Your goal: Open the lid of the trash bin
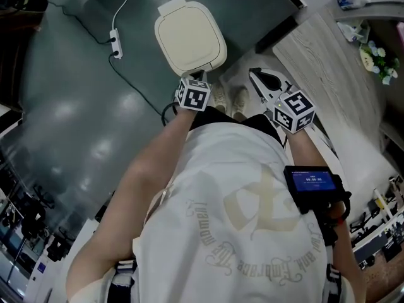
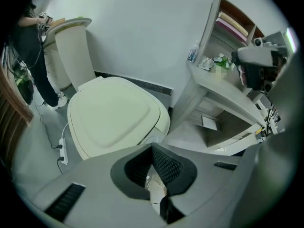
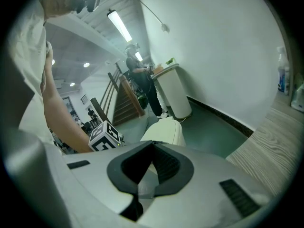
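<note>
Nearest my lens, the left gripper has its ribbed pads brought tip to tip with nothing pinched between them; only floor shows through the slot below. The right gripper reads the same in its own view, tips met and empty. I judge that blunt, closed tips suit this job, since a flat lid wants a push or a nudge under its edge, not a pinch.

Just past the left tips lies the lid, cream, a rounded square, down flat on the trash bin, so the opening is not yet done. From the head view the left gripper is at the lid's near edge, which I take as the approach side, because the hinge tab sits on the far edge. I cannot tell whether it is touching.

The right gripper is held off to the side, between the bin and the wooden counter, probably parked to leave the lid room to swing. The person's shoes stand just beside the bin's near side. A power strip and its cable lie on the floor, well apart from the bin.
</note>
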{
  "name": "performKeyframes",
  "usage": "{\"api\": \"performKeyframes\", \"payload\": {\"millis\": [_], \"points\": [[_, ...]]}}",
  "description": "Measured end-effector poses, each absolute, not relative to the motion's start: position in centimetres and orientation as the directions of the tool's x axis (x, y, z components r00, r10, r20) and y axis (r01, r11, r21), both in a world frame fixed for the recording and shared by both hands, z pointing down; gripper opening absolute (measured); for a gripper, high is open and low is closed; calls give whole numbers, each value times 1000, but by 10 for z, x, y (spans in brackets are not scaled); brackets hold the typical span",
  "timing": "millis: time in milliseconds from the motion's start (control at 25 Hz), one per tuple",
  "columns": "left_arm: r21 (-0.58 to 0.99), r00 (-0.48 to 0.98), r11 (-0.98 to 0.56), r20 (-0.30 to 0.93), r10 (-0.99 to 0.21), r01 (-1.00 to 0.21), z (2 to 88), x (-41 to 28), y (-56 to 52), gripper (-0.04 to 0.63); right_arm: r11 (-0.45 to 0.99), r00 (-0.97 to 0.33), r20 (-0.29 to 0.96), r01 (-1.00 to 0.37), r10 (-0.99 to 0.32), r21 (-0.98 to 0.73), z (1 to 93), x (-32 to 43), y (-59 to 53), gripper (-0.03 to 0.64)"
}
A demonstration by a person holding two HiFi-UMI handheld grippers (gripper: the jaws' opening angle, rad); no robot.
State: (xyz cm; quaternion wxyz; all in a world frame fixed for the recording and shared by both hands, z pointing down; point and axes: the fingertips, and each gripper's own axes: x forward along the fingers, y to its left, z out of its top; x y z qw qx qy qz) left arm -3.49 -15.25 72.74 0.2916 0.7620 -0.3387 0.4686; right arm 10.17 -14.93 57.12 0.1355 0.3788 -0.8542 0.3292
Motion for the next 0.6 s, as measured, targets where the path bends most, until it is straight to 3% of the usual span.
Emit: {"api": "performKeyframes", "payload": {"millis": [600], "points": [[103,302,-629,928,-218,-770,729,-34,-148,14,488,-675,489,-738,-553,-466,571,100,-143,5]]}}
